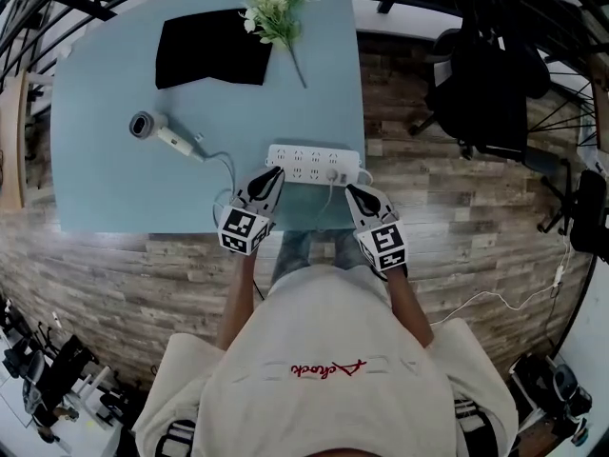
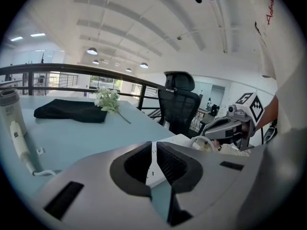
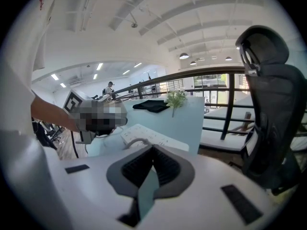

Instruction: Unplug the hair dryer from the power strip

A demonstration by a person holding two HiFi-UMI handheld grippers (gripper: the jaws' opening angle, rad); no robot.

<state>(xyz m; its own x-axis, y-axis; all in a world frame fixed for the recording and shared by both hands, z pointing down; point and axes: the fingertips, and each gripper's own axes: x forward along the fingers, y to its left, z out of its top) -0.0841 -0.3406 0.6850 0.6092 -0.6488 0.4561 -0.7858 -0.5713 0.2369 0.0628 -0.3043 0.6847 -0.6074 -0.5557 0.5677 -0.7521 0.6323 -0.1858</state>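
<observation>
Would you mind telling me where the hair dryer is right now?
In the head view, the hair dryer lies on the left half of the blue table, left of the white power strip and nearer the person than the black cloth.

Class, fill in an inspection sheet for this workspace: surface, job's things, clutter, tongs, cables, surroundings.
Surface: pale blue table.
Job's things: hair dryer lies at left; power strip near the front edge, with one plug in it.
Clutter: black cloth and flowers at the far side.
Tongs: left tongs and right tongs both shut, empty, close to the power strip.
Cables: dryer cord curls toward the front edge; white cable on the floor.
Surroundings: wood floor, black chair, railing.
</observation>
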